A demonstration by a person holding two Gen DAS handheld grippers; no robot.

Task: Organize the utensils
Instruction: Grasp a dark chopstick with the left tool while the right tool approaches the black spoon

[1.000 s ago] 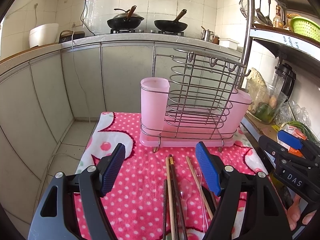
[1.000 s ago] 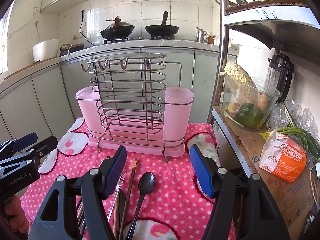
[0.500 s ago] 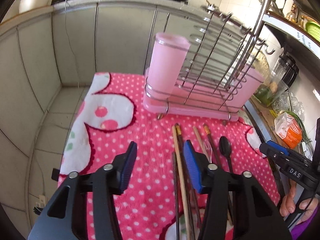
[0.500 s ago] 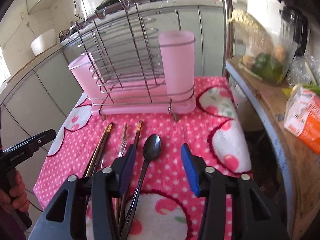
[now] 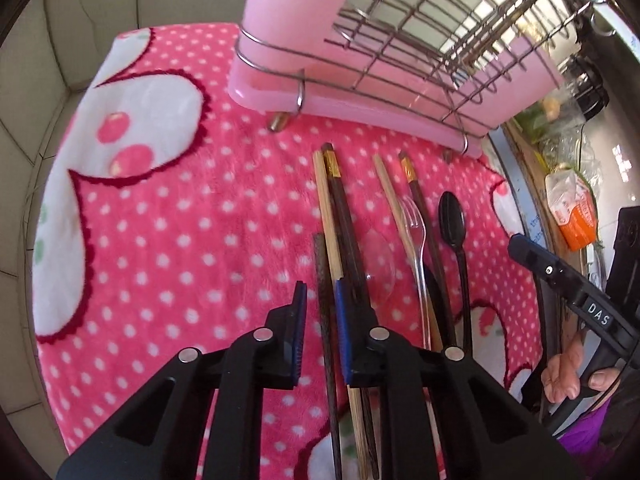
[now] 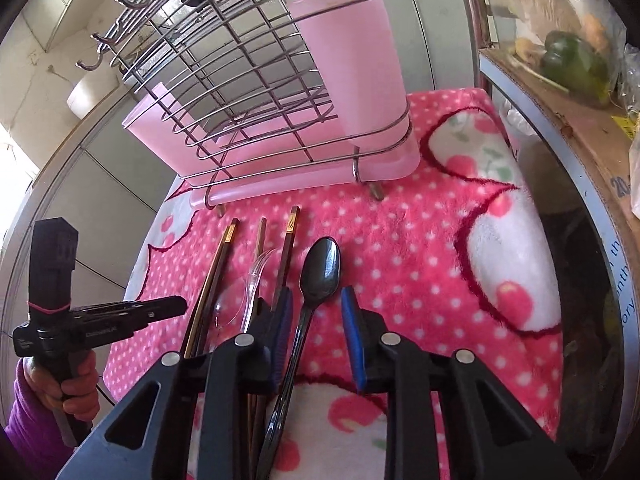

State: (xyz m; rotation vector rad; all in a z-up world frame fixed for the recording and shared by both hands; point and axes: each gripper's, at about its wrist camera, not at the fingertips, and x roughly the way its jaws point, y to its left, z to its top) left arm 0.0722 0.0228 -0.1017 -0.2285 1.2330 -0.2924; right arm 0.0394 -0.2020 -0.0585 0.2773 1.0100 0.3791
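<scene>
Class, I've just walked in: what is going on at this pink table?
A person holds a gripper in each hand over utensils lying on a pink polka-dot cloth. The left gripper, jaws just closing, straddles a dark textured chopstick; the right gripper, also closing, straddles a black plastic spoon. The pink-and-wire utensil rack holds nothing visible.

**Both grippers drop onto the utensils, jaws narrowing**

The left gripper (image 5: 320, 300) has tipped down and its jaws have just been closing, now around a dark chopstick (image 5: 322, 280). The right gripper (image 6: 316, 308) has likewise lowered, its jaws closing astride the black spoon (image 6: 320, 270).
</scene>
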